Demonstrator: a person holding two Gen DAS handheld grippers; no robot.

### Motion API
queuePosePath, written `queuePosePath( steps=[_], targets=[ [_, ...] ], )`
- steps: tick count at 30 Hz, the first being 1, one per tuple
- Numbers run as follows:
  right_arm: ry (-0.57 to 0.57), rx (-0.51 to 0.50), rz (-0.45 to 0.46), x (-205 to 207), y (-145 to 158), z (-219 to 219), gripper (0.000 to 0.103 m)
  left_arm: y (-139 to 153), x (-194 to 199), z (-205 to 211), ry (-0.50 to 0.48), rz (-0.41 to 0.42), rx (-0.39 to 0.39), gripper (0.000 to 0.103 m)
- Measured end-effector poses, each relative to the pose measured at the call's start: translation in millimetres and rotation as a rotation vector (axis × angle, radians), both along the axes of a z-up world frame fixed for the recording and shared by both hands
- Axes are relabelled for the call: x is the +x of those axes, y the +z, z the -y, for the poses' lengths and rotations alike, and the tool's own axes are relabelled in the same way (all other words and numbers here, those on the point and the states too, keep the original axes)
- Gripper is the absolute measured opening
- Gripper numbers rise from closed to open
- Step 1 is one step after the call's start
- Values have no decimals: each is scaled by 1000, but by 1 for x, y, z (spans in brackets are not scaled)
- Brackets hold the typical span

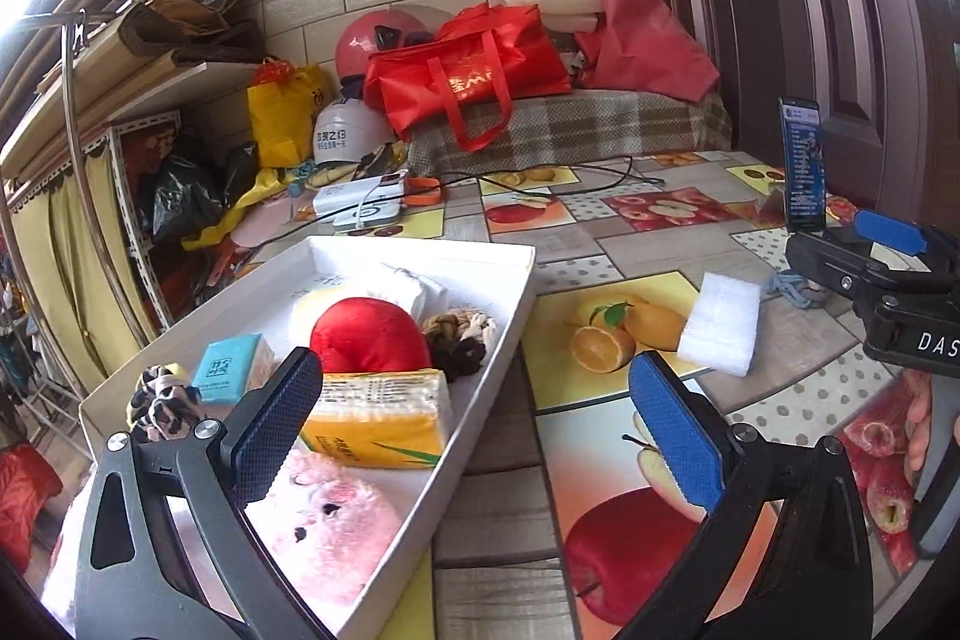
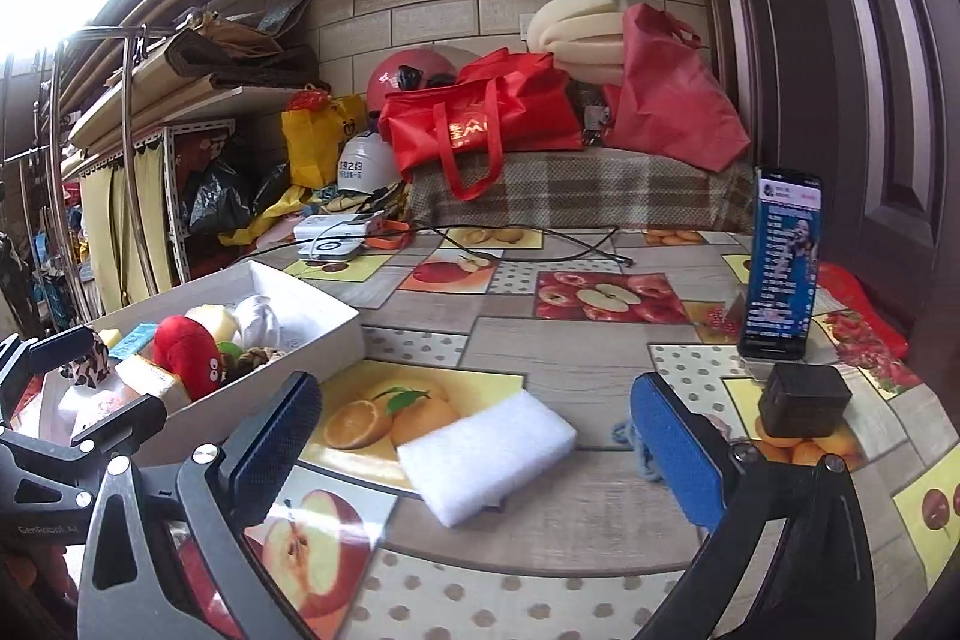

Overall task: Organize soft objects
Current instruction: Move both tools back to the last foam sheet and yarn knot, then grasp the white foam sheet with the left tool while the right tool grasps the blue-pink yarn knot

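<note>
A white tray [image 1: 516, 304] holds several soft things: a pink plush [image 1: 327, 520], a yellow tissue pack [image 1: 378, 415], a red plush [image 1: 366, 334], a teal pack [image 1: 231, 367], a spotted scrunchie [image 1: 159, 400] and a rope knot [image 1: 462, 328]. A white sponge [image 2: 486, 454] lies on the table to the right of the tray [image 2: 300, 322]; it also shows in the left wrist view [image 1: 720, 322]. A blue yarn piece [image 2: 636, 445] lies beside it. My left gripper [image 1: 474, 436] is open over the tray's near right edge. My right gripper [image 2: 474, 460] is open, the sponge between its fingers.
A phone [image 2: 780, 268] stands upright at the right on the fruit-print tablecloth [image 2: 570, 352], with a black box [image 2: 804, 400] in front. Cables and white devices [image 2: 333, 235] lie at the back. Red bags [image 2: 480, 112], helmets and foam sit behind the table.
</note>
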State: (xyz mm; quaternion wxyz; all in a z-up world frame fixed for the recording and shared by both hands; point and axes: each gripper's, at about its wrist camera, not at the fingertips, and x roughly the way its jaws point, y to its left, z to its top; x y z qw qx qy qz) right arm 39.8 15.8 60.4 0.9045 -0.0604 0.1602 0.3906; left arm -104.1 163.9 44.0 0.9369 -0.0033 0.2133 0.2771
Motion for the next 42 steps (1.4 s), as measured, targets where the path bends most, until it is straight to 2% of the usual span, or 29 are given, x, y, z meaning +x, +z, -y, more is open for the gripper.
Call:
queuePosePath(
  steps=[5,11,18,23,26,28,31,32,33,34,35,36,42],
  targets=[
    [-41,-11,-67,20,-4,32,103,-3,19,19,-40,-52,28,103],
    [-112,-89,-16,42,-5,52,103,-10,50,29,-103,-146,12,103],
    [-37,-227,-132,77,-19,37,103,-29,109,31,-225,-303,-133,103],
    [-18,-319,-163,94,-29,12,103,-31,138,41,-251,-335,-126,103],
    [2,-374,-264,109,-42,2,96,-34,154,48,-269,-362,-106,103],
    [11,-395,-335,119,-50,0,82,-36,165,51,-281,-385,-97,103],
    [19,-391,-329,116,-50,1,73,-41,176,54,-300,-421,-95,101],
    [30,-399,-317,113,-50,0,70,-40,176,55,-309,-418,-95,98],
    [46,-406,-300,109,-50,-2,58,-41,176,55,-319,-417,-97,92],
    [64,-415,-283,106,-49,-5,52,-40,175,56,-327,-411,-97,81],
    [75,-426,-263,101,-49,-6,40,-39,174,56,-328,-406,-97,72],
    [74,-440,-244,98,-48,-8,38,-39,173,56,-323,-401,-95,56],
    [57,-419,-181,91,-40,-5,37,-27,161,58,-294,-315,-57,56]
  ],
)
